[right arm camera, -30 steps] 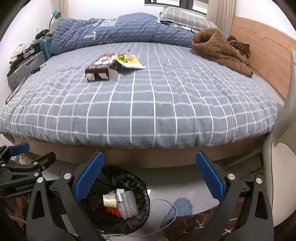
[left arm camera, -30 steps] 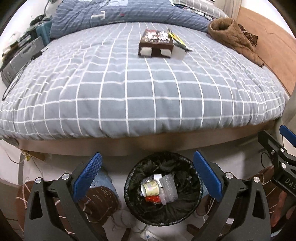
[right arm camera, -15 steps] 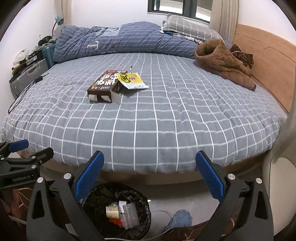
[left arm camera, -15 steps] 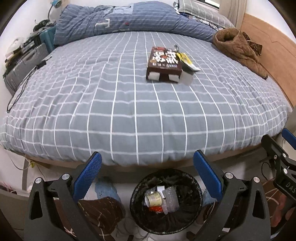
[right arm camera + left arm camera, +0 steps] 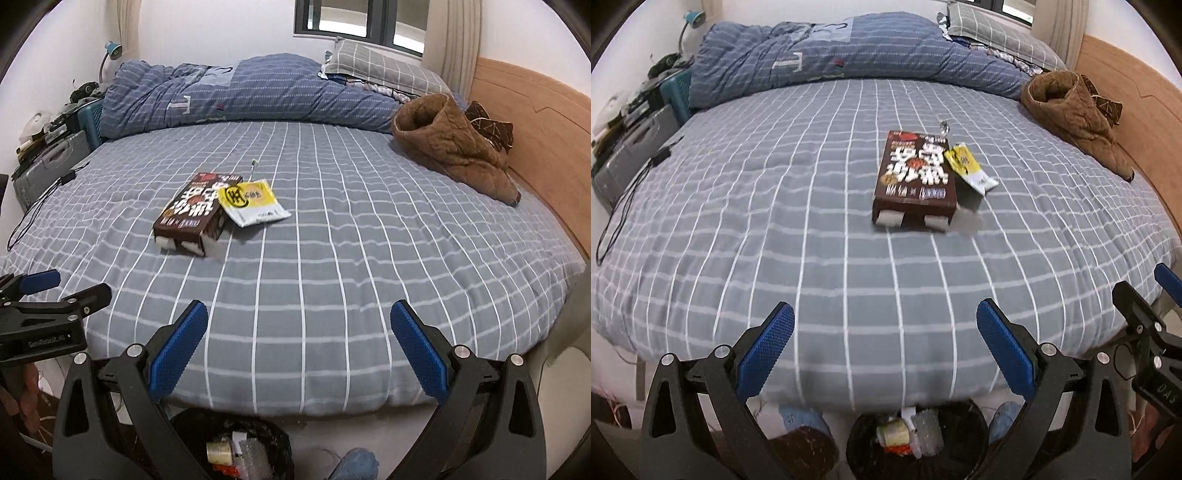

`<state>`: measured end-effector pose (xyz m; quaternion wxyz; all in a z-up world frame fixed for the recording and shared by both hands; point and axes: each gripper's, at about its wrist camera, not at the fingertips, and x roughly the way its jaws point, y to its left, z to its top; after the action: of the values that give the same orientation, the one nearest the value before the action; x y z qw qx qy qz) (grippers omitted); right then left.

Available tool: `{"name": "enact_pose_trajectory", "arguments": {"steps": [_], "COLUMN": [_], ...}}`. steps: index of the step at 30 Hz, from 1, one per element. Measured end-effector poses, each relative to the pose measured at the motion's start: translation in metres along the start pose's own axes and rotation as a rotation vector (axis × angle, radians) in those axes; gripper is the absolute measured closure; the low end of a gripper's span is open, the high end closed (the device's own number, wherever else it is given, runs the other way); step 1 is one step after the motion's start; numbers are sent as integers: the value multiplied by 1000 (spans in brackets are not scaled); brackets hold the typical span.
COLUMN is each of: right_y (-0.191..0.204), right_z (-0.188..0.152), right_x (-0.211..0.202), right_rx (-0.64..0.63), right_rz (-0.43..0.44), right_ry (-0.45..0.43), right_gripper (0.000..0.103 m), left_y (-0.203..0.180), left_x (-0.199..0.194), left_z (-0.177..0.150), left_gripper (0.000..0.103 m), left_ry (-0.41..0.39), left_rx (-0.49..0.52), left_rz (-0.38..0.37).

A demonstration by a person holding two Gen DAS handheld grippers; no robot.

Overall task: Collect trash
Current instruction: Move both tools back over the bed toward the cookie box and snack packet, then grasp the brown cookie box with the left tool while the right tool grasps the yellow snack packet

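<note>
Suitcase: grey hard case [image 5: 48,166] stands at the far left, against the side of the bed, with clutter piled on top.
Cable: thin black cord [image 5: 620,218] trails over the left edge of the bed cover.
Left gripper: [image 5: 884,345] hangs over the near edge of the bed, blue pads [image 5: 764,350] spread wide apart with nothing between them; it also shows at the left edge of the right wrist view.
Trash bin: round bin with a black liner [image 5: 964,450] sits on the floor below the near edge of the bed, under the left gripper; a roll of tape [image 5: 894,435] and crumpled clear plastic lie inside.
Bed: grey cover with a white grid [image 5: 332,258] fills the middle of the room.
Brown box: flat carton with white lettering [image 5: 195,210] lies on the bed left of centre, its open flaps facing the near side.
Yellow packet: yellow and white wrapper [image 5: 251,203] rests just right of the brown box, its left edge leaning on the carton.
Duvet: blue quilt [image 5: 229,92] is bunched along the far side of the bed.
Right gripper: [image 5: 299,341] is likewise over the near edge, fingers wide apart and empty.
Brown coat: padded coat [image 5: 450,144] is heaped at the far right, beside the wooden headboard [image 5: 535,133].
</note>
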<state>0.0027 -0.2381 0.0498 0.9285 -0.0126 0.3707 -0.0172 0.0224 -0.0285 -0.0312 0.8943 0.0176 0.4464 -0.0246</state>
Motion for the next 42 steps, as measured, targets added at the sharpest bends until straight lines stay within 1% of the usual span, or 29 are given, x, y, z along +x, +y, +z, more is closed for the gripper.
{"name": "enact_pose_trajectory", "arguments": {"steps": [9, 14, 18, 21, 26, 28, 33, 35, 42], "right_y": [-12, -20, -24, -25, -25, -24, -20, -17, -7], "right_z": [30, 35, 35, 36, 37, 38, 41, 43, 47], "right_x": [48, 71, 85, 93, 104, 108, 112, 113, 118], "right_rx": [-1, 3, 2, 3, 4, 2, -6, -14, -44], "right_rz": [3, -1, 0, 1, 4, 6, 13, 14, 21], "right_ry": [7, 22, 33, 40, 48, 50, 50, 50, 56], "right_gripper": [8, 8, 8, 8, 8, 8, 8, 8, 8], "left_y": [-26, -35, -36, -35, -39, -40, -41, -41, -28], "left_x": [50, 81, 108, 121, 135, 139, 145, 148, 148], "left_z": [54, 73, 86, 94, 101, 103, 104, 106, 111], "left_gripper": [6, 6, 6, 6, 6, 6, 8, 11, 14], "left_ry": [12, 31, 68, 75, 88, 86, 83, 87, 79], "left_rx": [44, 56, 44, 34, 51, 58, 84, 97, 88], "left_rz": [-10, -10, -30, -30, -29, -14, 7, 23, -28]}}
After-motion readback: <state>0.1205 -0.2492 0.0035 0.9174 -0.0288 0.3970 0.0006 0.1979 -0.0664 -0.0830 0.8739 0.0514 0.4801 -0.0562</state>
